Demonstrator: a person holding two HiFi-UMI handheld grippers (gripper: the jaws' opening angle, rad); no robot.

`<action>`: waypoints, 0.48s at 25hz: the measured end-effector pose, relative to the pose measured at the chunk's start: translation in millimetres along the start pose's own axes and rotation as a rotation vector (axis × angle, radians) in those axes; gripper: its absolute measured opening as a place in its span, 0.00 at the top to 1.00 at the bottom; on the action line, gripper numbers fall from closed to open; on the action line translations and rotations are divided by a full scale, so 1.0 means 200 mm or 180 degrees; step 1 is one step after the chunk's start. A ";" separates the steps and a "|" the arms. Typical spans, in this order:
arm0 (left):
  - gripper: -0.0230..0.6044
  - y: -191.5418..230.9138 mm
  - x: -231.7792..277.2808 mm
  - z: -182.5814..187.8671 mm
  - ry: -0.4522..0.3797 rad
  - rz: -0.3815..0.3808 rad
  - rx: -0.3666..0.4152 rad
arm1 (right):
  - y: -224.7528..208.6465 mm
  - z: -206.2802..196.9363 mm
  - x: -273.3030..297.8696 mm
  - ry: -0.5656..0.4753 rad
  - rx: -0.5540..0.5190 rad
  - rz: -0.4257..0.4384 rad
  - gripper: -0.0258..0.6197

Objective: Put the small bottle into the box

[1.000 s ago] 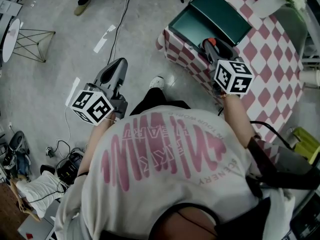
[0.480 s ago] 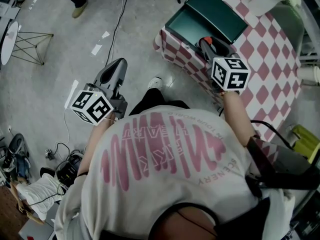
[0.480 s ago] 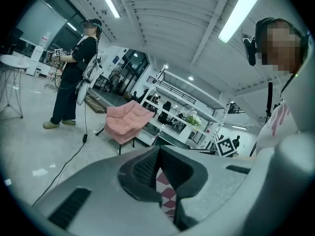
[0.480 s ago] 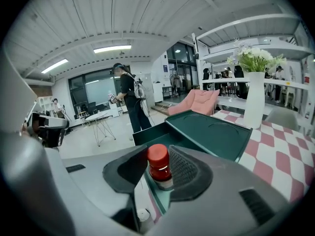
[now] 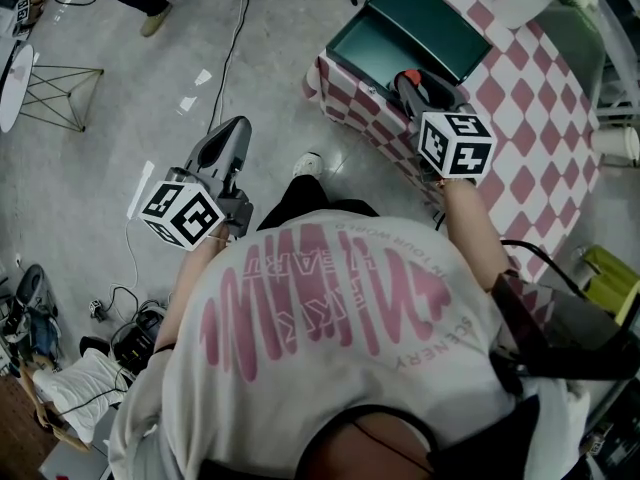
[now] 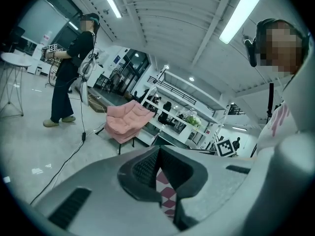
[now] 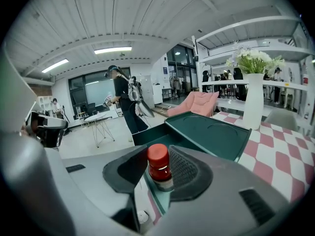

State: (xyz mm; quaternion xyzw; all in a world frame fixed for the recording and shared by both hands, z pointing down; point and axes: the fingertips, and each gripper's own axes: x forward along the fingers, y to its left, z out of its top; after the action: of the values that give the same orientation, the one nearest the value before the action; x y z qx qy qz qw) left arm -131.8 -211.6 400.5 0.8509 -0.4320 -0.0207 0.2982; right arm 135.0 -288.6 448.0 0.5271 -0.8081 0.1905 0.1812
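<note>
In the right gripper view a small bottle (image 7: 159,165) with a red cap stands upright between my right jaws, which are shut on it. Just beyond it lies the dark green box (image 7: 204,131), open, with its lid folded back. In the head view the right gripper (image 5: 410,83) hangs at the near edge of the box (image 5: 400,38), which sits on the corner of the pink checked table (image 5: 540,118). The bottle is hidden there. My left gripper (image 5: 230,138) is held out over the grey floor, jaws together and holding nothing (image 6: 158,173).
A white vase of flowers (image 7: 253,100) stands on the table behind the box. A person (image 7: 125,107) stands on the floor beyond, near a pink chair (image 7: 197,102). A cable (image 5: 235,48) runs over the floor, and a wire-legged side table (image 5: 15,78) is at far left.
The right gripper with the bottle has crept slightly towards the box's near edge. The left gripper has hardly moved.
</note>
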 end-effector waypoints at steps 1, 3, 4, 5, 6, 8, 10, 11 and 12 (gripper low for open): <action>0.95 0.00 0.01 0.00 0.0006 -0.0008 -0.0006 | 0.00 0.00 0.00 -0.0009 -0.0005 0.0000 0.75; 0.95 -0.01 0.01 -0.01 0.0014 -0.0020 -0.0017 | 0.00 0.00 0.00 -0.0016 -0.0023 0.0006 0.75; 0.95 -0.01 0.02 -0.01 0.0012 -0.0023 -0.0020 | 0.00 0.00 0.00 -0.0017 -0.0033 0.0010 0.75; 0.95 -0.01 0.02 -0.01 0.0008 -0.0025 -0.0021 | 0.00 0.00 0.00 -0.0018 -0.0042 0.0011 0.75; 0.95 -0.01 0.02 -0.01 0.0004 -0.0027 -0.0021 | 0.00 0.00 0.00 -0.0019 -0.0050 0.0011 0.75; 0.95 -0.02 0.02 -0.01 -0.0002 -0.0027 -0.0023 | 0.00 0.00 0.00 -0.0020 -0.0068 0.0008 0.75; 0.95 -0.01 0.01 -0.01 -0.0012 -0.0014 -0.0030 | 0.00 0.00 0.00 -0.0013 -0.0091 0.0009 0.75; 0.95 -0.01 0.01 -0.01 -0.0022 -0.0005 -0.0036 | 0.00 0.00 0.00 -0.0001 -0.0104 0.0013 0.75; 0.95 -0.01 0.01 0.00 -0.0033 0.0005 -0.0040 | 0.00 0.00 0.00 0.0015 -0.0118 0.0019 0.75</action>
State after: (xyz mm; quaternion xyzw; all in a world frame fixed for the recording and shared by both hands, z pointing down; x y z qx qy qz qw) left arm -129.6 -211.9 401.1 0.8486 -0.4340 -0.0276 0.3013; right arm 134.4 -287.7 448.7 0.5208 -0.8126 0.1773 0.1924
